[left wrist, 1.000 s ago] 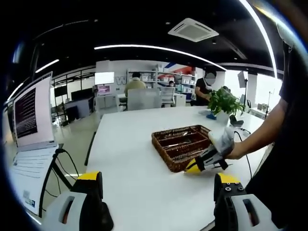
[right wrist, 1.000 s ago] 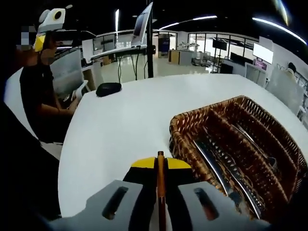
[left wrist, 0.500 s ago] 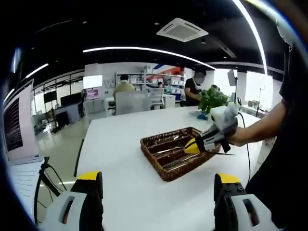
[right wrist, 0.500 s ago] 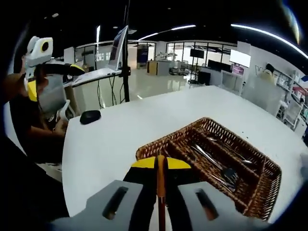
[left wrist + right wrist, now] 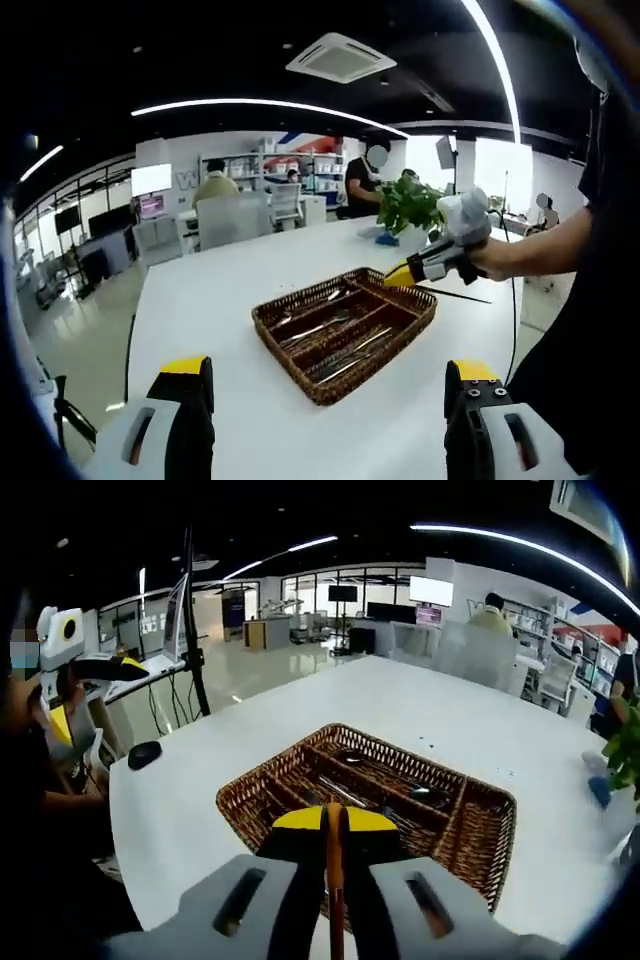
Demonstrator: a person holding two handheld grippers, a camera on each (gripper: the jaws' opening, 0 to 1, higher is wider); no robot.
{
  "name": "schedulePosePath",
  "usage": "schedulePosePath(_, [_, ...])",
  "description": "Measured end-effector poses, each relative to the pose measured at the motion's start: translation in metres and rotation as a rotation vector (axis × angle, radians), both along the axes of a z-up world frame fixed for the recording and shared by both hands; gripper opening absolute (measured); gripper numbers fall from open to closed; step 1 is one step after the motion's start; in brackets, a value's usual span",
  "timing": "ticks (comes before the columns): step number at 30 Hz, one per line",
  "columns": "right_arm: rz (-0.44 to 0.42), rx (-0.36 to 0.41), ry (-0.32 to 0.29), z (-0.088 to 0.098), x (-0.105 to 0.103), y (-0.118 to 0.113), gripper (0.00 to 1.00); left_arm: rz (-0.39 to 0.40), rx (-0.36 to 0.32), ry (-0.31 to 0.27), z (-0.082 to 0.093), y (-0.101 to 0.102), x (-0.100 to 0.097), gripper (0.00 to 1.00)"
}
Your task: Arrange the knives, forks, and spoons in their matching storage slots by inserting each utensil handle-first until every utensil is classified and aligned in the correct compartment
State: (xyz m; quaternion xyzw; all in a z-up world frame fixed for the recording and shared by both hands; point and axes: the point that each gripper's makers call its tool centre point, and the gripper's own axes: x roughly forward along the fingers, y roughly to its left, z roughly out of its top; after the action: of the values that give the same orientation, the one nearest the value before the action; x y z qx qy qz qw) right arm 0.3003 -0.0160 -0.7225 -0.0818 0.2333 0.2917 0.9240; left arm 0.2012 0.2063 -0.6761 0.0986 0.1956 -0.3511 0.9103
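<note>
We clench the right gripper (image 5: pixel 333 825) on a slim utensil (image 5: pixel 334 880), poised above the wicker tray (image 5: pixel 485 865) mid-table for slotting; our left gripper (image 5: pixel 325 375) waits released near the table's edge.

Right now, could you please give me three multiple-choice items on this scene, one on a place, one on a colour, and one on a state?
1. Where does the wicker basket sit?
A. on the white table
B. on the floor
C. on a chair

2. What colour are the tips of the left claw?
A. red
B. yellow
C. green

3. What state is the right claw in?
A. wide open and empty
B. shut on a thin utensil
C. resting flat on the table

Answers:
1. A, as the basket stands on the white tabletop in both views.
2. B, as both its jaw ends show yellow caps in the left gripper view.
3. B, as its jaws meet around a slim brown piece in the right gripper view, above the basket.
</note>
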Motion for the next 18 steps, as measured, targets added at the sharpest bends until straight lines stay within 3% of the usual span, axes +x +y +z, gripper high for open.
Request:
schedulePosePath(9, [-0.156,0.008,0.007,0.010,0.001,-0.061,0.02,-0.065,-0.018,0.003,0.006,-0.032,0.012,1.00])
schedulePosePath(18, [-0.278,0.061,0.019,0.018,-0.001,-0.100,0.02,-0.109,-0.017,0.001,0.009,-0.048,0.019,1.00])
